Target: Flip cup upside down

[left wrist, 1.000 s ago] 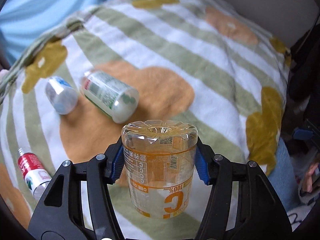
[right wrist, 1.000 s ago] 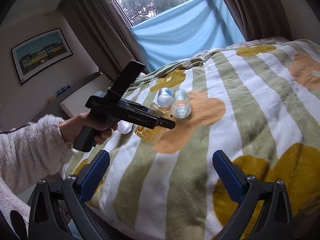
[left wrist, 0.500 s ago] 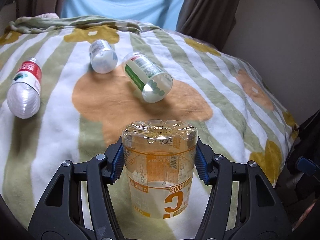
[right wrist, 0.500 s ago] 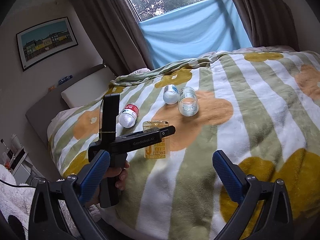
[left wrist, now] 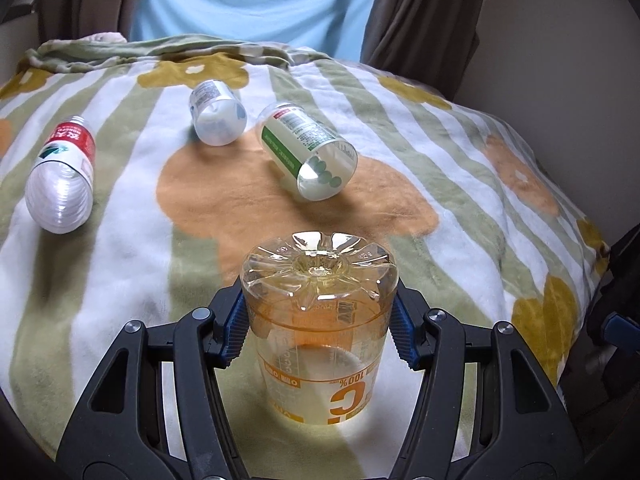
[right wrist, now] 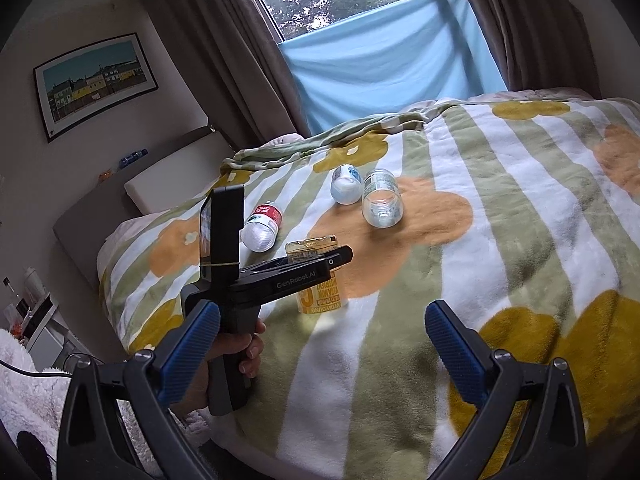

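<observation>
A clear yellow cup (left wrist: 320, 320) with orange print stands upside down on the striped blanket (left wrist: 440, 184), its ribbed base on top. My left gripper (left wrist: 320, 328) is shut on the cup, blue pads against its sides. In the right wrist view the cup (right wrist: 318, 288) sits on the blanket under the left gripper (right wrist: 304, 270). My right gripper (right wrist: 320, 348) is open and empty, held above the bed's near edge.
Three cut plastic bottle cups lie on their sides further back: a green-labelled one (left wrist: 310, 150), a white one (left wrist: 216, 118) and a red-labelled one (left wrist: 64, 172). The wall is on the right, curtains and a blue sheet behind.
My left gripper has turned level and lowered the upside-down cup onto the blanket. The right gripper has barely moved.
</observation>
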### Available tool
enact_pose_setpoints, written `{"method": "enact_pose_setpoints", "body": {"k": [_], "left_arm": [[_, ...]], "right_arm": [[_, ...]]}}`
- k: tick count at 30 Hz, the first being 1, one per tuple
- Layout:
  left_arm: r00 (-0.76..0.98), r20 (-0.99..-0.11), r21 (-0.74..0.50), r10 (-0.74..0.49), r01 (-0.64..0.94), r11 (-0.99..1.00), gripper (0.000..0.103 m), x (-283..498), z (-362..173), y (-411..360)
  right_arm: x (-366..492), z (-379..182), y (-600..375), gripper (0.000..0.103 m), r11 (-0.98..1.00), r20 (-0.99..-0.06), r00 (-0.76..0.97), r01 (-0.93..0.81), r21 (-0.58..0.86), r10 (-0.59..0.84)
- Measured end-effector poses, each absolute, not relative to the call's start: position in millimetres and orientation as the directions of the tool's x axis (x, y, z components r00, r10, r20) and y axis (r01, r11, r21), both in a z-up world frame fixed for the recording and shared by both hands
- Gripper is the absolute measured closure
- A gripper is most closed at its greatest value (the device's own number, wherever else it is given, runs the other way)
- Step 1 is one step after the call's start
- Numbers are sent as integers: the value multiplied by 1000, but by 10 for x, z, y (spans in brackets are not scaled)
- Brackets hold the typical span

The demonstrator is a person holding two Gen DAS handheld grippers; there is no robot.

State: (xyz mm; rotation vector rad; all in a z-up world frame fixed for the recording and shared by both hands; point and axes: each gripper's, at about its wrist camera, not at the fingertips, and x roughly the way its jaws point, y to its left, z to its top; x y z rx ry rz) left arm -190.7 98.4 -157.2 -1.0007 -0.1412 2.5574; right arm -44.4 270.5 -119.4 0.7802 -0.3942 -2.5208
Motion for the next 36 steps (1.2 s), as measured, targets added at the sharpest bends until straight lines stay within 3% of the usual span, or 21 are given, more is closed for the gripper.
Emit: {"method": "enact_pose_setpoints", "body": {"k": [12, 13, 15, 16, 17, 28, 32, 36], "left_arm": [[-653, -665, -181, 363, -330, -926, 46, -1746, -1539, 1016], [-649, -665, -190, 370, -333, -924, 43, -1741, -1545, 1009], [-646, -670, -193, 367, -326, -926, 21, -1734, -1559, 1004], [-654, -666, -188, 359, -319, -929, 3, -1719, -1558, 997], [-664, -656, -188, 360, -318, -929, 0, -1694, -1550, 989], [-688, -650, -137, 323, -312, -940, 0, -1473, -1360, 910], [-727, -621, -141, 293, -264, -954, 0, -1255, -1048, 667], [-805, -530, -142, 267, -226, -964, 0, -942, -498, 393]], "right_arm": [[-444, -1186, 2626, 0, -844, -456, -718, 370, 389, -525], [-436, -1178, 2621, 0, -844, -454, -719, 373, 386, -526], [-425, -1166, 2615, 0, -846, -453, -722, 375, 380, -523], [-424, -1164, 2613, 0, -847, -454, -722, 374, 378, -522], [-420, -1166, 2611, 0, -849, -456, -723, 372, 375, -519], [-394, -1057, 2630, 0, -855, -439, -742, 364, 370, -507], [-382, -765, 2580, 0, -884, -417, -784, 360, 297, -459], [-360, -392, 2454, 0, -934, -377, -855, 316, 166, -356]]}}
